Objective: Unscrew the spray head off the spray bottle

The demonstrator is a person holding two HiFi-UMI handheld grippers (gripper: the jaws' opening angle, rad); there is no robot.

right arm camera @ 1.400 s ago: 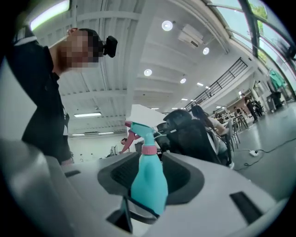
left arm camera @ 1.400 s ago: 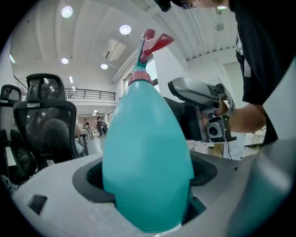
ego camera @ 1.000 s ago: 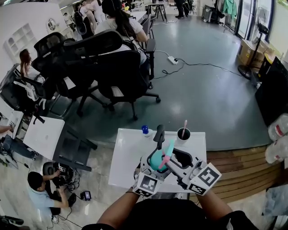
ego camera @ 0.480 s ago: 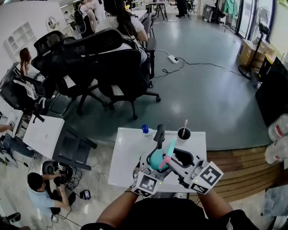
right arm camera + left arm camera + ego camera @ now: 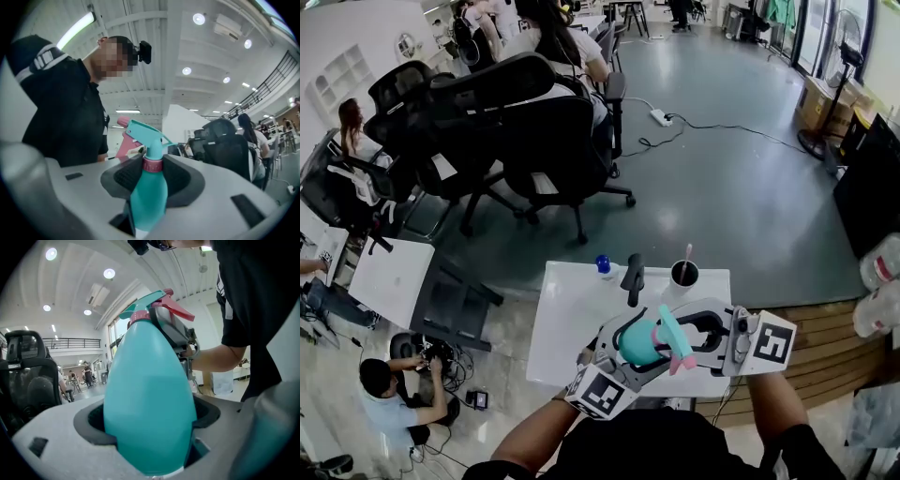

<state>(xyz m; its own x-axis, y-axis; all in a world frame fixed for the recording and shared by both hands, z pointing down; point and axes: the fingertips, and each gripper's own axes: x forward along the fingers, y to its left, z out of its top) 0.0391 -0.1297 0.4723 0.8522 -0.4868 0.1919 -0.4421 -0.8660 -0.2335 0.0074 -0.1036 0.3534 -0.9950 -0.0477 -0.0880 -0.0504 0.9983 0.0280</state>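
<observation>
Vs. a second ago, the whole bundle is higher above the white worktop (image 5: 572, 319) & has swung round. The spray bottle (image 5: 636, 343) used to point its head up & away from the person. Now it lies roughly level, w/ the spray head (image 5: 675, 339) and its pink trigger (image 5: 125, 140) aimed to the picture's right. The right hand-held gripper (image 5: 152, 176) has come round from the near-right corner to reach in from the right. Its marker cube, which was angled, now faces up in the head view. Its jaws have just been closing a little and now sit clamped on the pink collar (image 5: 152, 165) at the neck, pads touching both sides. The left hand-held gripper (image 5: 149, 427) is clamped on the fat teal body, which fills the gap between its jaws. The bottle is thus in the air, held at both ends, clear of the cup (image 5: 682, 277) & the small blue-capped bottle (image 5: 602, 266) at the worktop's far edge. For the task: the head is on, no gap showing between collar & body, so nothing is off yet. The grip is set up right, i.e. one gripper to hold the body & one to turn the collar. Since both swung together w/ the bottle, it prob. counts as repositioning more than thread travel. How far the collar has loosened can't be told.
</observation>
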